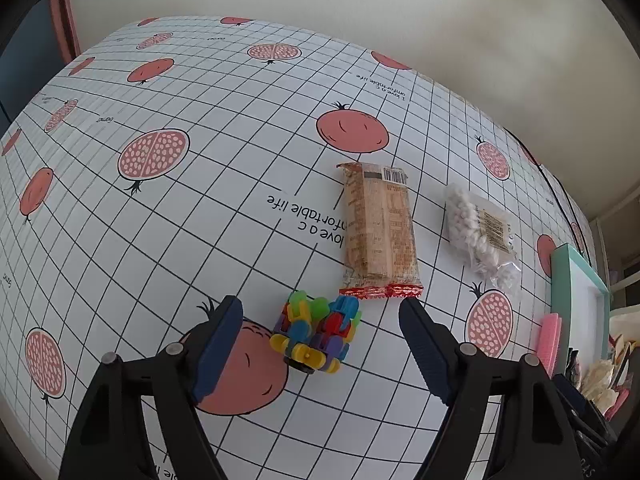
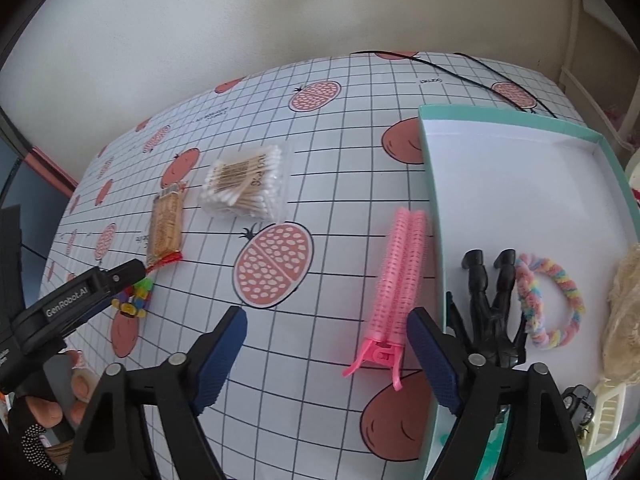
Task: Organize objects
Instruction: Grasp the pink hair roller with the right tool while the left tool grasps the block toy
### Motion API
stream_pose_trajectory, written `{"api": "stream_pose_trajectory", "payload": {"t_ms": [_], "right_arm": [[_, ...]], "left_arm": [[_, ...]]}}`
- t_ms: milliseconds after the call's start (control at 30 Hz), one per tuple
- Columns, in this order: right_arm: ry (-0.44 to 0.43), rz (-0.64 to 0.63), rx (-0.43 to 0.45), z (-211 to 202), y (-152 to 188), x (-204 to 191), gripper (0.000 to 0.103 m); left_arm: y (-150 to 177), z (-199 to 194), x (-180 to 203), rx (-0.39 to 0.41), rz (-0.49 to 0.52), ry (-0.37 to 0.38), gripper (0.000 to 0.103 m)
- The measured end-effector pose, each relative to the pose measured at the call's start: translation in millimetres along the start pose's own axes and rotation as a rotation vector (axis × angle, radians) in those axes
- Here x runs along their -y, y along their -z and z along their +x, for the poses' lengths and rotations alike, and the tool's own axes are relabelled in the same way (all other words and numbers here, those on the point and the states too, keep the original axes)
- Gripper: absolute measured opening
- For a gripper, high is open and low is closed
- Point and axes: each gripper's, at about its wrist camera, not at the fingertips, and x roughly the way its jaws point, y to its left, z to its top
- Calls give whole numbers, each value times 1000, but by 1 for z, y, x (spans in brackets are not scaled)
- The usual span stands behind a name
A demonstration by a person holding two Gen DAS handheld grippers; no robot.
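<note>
Between the spread fingers of my left tool sits the toy of bright plastic pieces, on the table just below the biscuit pack. It looks light, stiff and knobbly, so I'd pinch its flat sides. My right tool gapes empty, the soft pink hair roller clip beside its right finger, by the teal box.

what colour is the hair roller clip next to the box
Pink, all over: the hair roller clip shows best in the right wrist view.
</note>
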Motion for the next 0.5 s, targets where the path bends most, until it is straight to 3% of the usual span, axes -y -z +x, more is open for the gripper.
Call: {"api": "stream_pose_trajectory", "payload": {"t_ms": [333, 400, 500], "right_arm": [[56, 0, -48, 13, 1, 1, 65], [68, 9, -64, 19, 2, 3, 57], [56, 37, -57, 19, 1, 7, 55]], "left_arm": [[3, 5, 2, -2, 8, -11, 74], [3, 6, 2, -2, 9, -12, 65], [3, 8, 3, -9, 12, -13, 62]]}}
